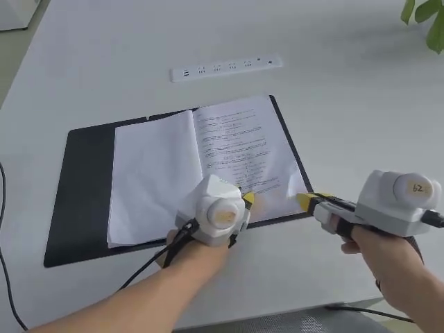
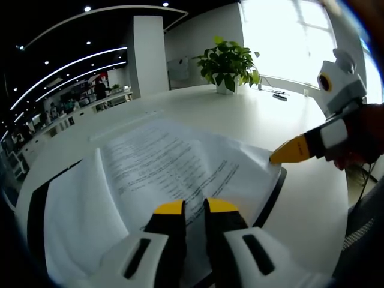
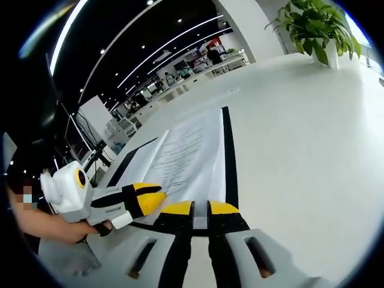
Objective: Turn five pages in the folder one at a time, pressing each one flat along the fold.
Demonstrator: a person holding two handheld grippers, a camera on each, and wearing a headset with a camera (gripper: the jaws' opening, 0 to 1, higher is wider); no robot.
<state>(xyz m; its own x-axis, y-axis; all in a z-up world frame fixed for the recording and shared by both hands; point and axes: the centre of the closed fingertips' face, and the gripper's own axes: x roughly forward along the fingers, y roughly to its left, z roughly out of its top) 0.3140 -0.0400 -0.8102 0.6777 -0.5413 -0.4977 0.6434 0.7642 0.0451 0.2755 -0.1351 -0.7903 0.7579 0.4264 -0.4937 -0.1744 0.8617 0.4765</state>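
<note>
Folder (image 1: 82, 187) lies open mid-frame on the table (image 1: 347, 104). Left gripper (image 1: 247, 200), lower centre, is over the printed page (image 1: 239, 149), jaws together. Right gripper (image 1: 306, 201) is at the folder's lower right edge, jaws together, marked "62". Head view has the power strip (image 1: 226, 69); the left gripper view has a potted plant (image 2: 230, 63). Page print unreadable.

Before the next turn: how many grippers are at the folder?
2. The left gripper is over the near edge of the printed page; the right gripper is beside the near right corner of the folder.
</note>
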